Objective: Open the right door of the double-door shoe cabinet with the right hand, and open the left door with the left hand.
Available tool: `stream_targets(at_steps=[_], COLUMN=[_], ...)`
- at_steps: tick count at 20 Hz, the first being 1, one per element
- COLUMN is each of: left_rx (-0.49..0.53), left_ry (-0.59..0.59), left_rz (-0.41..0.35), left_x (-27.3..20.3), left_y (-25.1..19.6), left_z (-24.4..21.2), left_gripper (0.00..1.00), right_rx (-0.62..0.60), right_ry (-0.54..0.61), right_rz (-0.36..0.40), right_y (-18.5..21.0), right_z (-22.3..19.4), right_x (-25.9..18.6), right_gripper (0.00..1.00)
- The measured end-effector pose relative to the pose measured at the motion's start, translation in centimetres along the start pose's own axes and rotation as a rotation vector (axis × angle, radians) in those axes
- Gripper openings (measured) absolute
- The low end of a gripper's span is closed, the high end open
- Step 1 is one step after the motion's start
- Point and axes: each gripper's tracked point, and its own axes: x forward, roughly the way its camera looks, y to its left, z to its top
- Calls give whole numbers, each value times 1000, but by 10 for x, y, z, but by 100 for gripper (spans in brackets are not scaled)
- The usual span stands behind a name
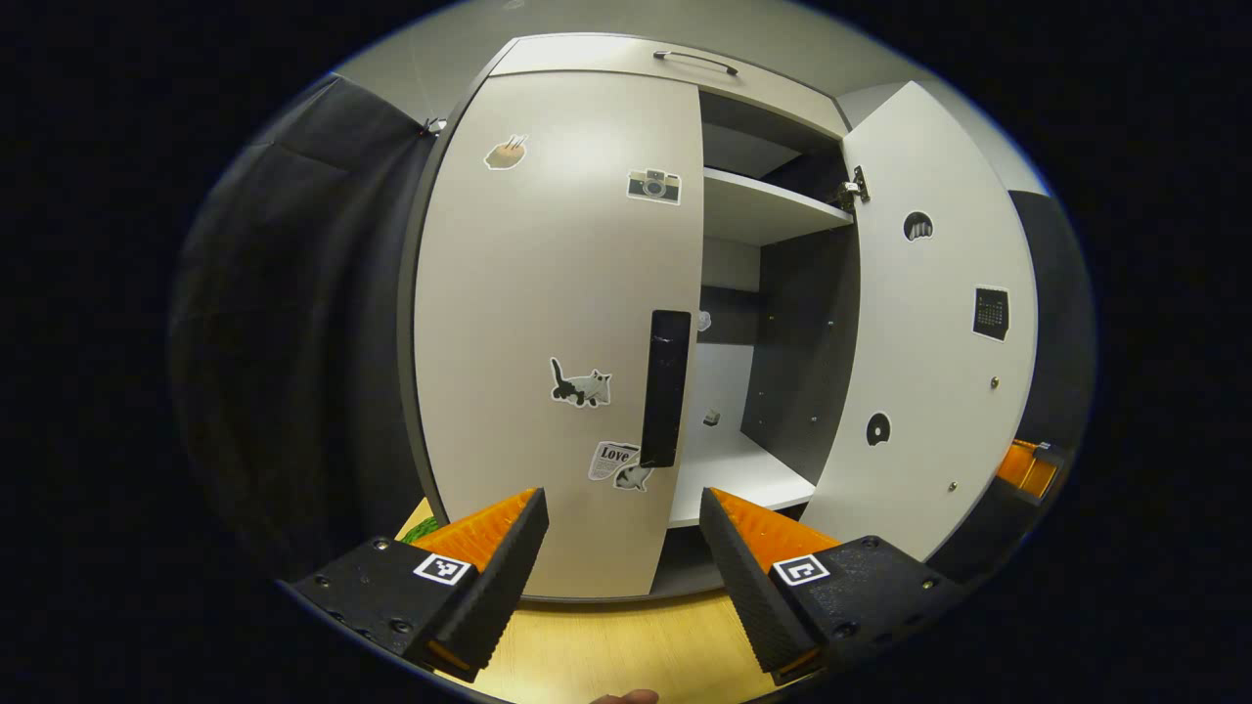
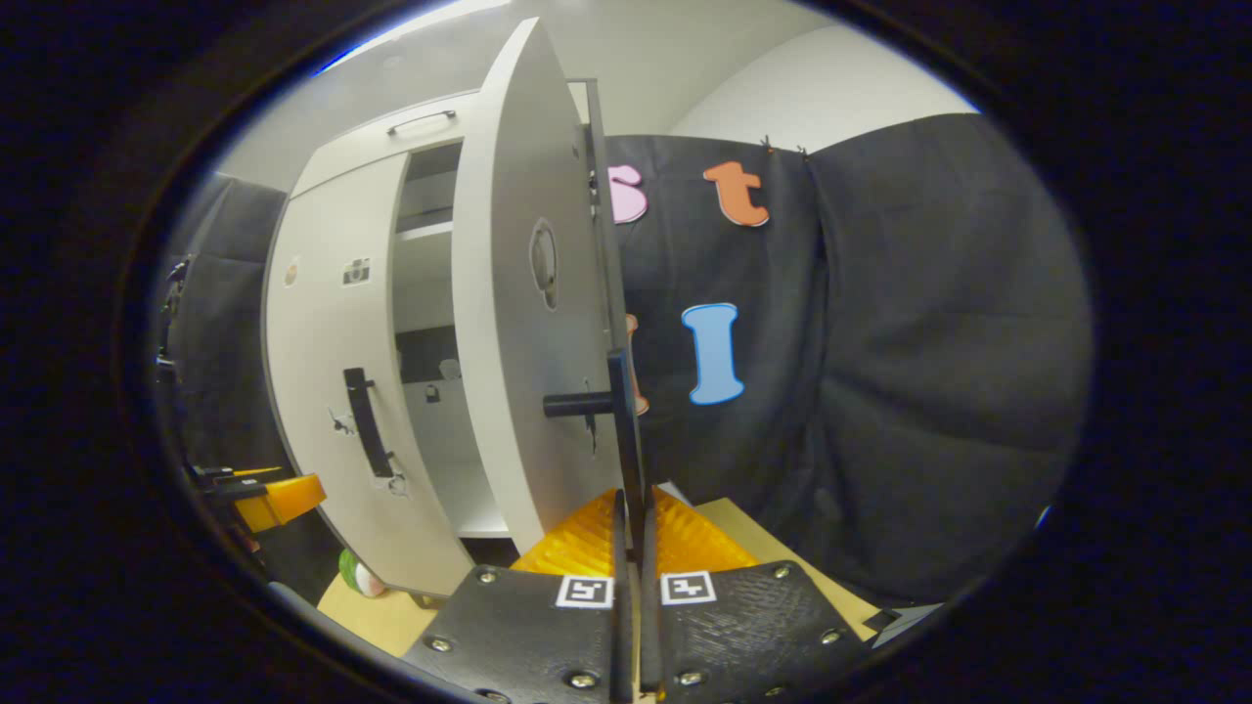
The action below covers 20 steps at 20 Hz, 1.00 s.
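A black cloth (image 2: 880, 391) hangs across the right side of the right gripper view, with a white wall (image 2: 831, 88) above it. In the left gripper view, a light wooden floor (image 1: 606, 645) runs along the bottom. Near the middle sits a cat sticker (image 1: 581, 383). A camera sticker (image 1: 653, 185) is higher up, and a tan sticker (image 1: 506, 154) is at the upper left. A small dark square sticker (image 1: 991, 313) is on the right. A tiny grey thing (image 1: 711, 418) lies a little right of the middle. A round green thing (image 2: 360, 575) rests on the floor at the lower left of the right gripper view.
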Motion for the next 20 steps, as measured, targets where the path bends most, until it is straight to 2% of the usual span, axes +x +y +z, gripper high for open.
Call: stream_targets(at_steps=[1, 10, 15, 17, 20], left_rx=[-4, -27, -15, 1, 25], left_ry=[5, 15, -4, -11, -42], left_rz=[-5, -5, 15, 22, 39], left_x=[2, 19, 40, 51, 69], left_y=[-2, -10, -10, -11, -10], left_z=[-1, -5, 7, 12, 24], left_gripper=[96, 96, 96, 96, 96], right_rx=[-11, -3, -54, -89, -58], right_ry=[4, 6, 10, -5, -15], right_rz=[3, 64, 85, 66, 33], right_y=[-4, -12, -23, -34, -53], right_z=[0, 0, 1, 3, 5], right_x=[0, 8, 13, 8, -1], right_gripper=[2, 2, 3, 5, 5])
